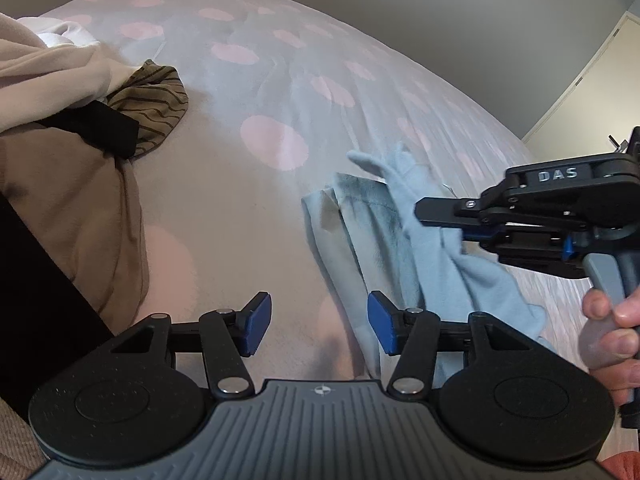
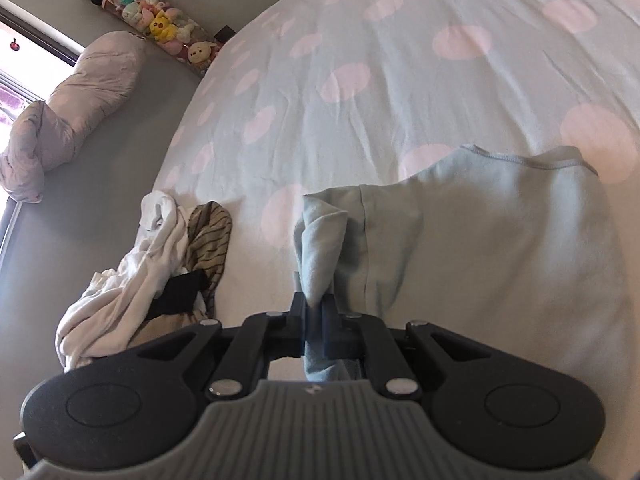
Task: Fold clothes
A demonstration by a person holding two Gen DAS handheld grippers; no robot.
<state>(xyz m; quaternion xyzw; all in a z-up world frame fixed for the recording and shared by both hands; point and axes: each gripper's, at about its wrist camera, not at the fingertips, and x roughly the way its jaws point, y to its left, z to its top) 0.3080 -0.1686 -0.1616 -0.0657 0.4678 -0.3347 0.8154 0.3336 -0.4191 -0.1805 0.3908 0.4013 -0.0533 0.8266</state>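
Well left of both tongs, a pile of clothes (image 2: 132, 272) lies on the spotted bed (image 1: 256, 128). The left tongs (image 1: 319, 326) stand spread and empty, the light blue garment (image 1: 372, 232) just to their right. The right tongs (image 2: 316, 312) are pressed together, pinching a fold of it, seemingly a corner, the rest spreading rightward.
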